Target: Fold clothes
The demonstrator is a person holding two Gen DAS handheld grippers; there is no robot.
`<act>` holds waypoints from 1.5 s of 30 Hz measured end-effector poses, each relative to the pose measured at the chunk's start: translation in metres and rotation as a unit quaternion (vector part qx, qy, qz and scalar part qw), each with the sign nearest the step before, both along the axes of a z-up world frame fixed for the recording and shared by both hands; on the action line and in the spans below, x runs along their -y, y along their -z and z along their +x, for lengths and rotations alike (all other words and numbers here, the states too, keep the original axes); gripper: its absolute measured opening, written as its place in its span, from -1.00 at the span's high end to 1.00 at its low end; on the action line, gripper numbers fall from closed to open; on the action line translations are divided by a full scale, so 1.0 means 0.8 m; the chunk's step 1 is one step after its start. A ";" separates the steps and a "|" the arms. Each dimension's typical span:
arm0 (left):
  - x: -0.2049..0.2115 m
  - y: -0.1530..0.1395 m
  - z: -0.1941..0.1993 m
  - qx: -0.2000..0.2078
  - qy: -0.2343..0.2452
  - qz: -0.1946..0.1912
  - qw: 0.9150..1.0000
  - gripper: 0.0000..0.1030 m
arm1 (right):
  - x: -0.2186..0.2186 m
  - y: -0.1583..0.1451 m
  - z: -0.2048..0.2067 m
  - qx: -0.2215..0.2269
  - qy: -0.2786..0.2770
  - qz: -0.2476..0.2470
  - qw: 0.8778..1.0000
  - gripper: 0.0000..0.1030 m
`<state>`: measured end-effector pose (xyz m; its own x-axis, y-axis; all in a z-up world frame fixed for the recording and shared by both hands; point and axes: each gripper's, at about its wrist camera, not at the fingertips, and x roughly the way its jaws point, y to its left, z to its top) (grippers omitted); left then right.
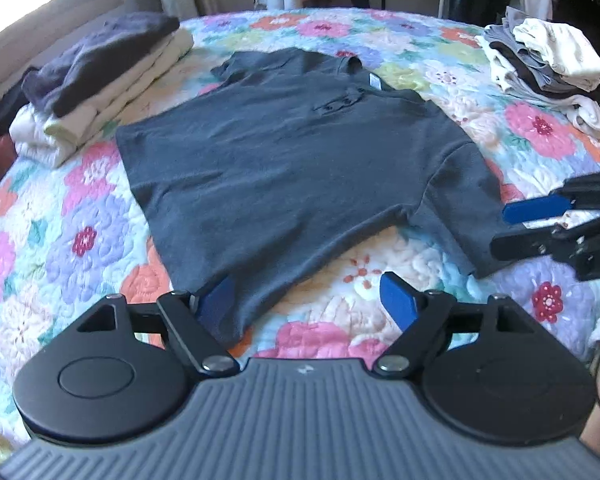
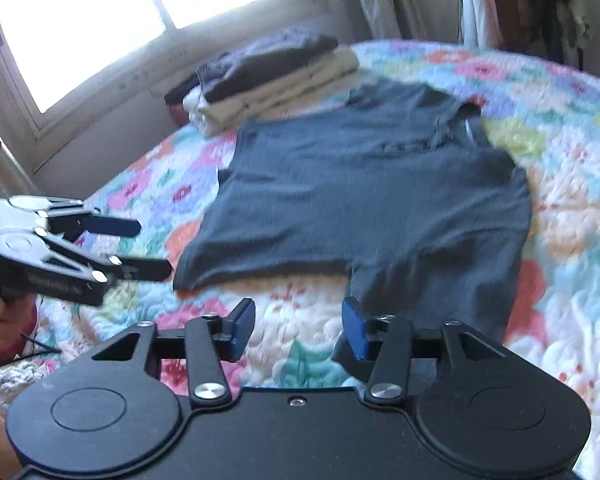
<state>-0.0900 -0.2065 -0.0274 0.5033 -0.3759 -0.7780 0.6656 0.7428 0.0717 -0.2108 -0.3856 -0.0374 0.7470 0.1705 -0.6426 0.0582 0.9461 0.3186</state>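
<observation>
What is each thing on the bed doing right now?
Dark grey polo shirt: spread flat, unfolded.
Left pile of folded clothes: stacked neatly.
Right pile of clothes: loosely heaped.
Left claw: open, at the shirt's hem.
Right claw: open, by the sleeve.

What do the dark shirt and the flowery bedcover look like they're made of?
The dark shirt looks like soft matte cotton knit: it lies limp with gentle wrinkles, though that's a guess. The flowery bedcover seems to be quilted cotton, with puffy stitched petal outlines.
</observation>
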 end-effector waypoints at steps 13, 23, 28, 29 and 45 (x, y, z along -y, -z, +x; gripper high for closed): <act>0.019 0.021 -0.013 -0.017 0.043 0.015 0.999 -0.62 | 0.026 -0.007 -0.012 0.040 0.107 -0.036 0.993 -0.35; 0.027 0.020 -0.020 -0.027 0.057 0.009 0.998 -0.86 | 0.019 -0.002 -0.008 0.032 0.100 -0.021 0.994 -0.35; 0.034 0.018 -0.019 -0.020 0.050 0.013 0.998 -0.92 | 0.021 0.002 -0.009 0.026 0.105 -0.016 0.994 -0.35; 0.035 0.018 -0.018 -0.020 0.048 0.013 0.999 -0.92 | 0.022 0.003 -0.009 0.024 0.107 -0.016 0.994 -0.35; 0.047 0.023 -0.023 -0.042 0.057 0.008 0.997 -1.00 | 0.027 0.015 -0.003 -0.008 0.123 -0.010 0.992 -0.35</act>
<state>-0.1088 -0.2441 -0.0455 0.3915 -0.4147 -0.8214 0.7497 0.6614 0.0234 -0.2134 -0.4072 -0.0492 0.7543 -0.0279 -0.6559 0.2925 0.9087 0.2978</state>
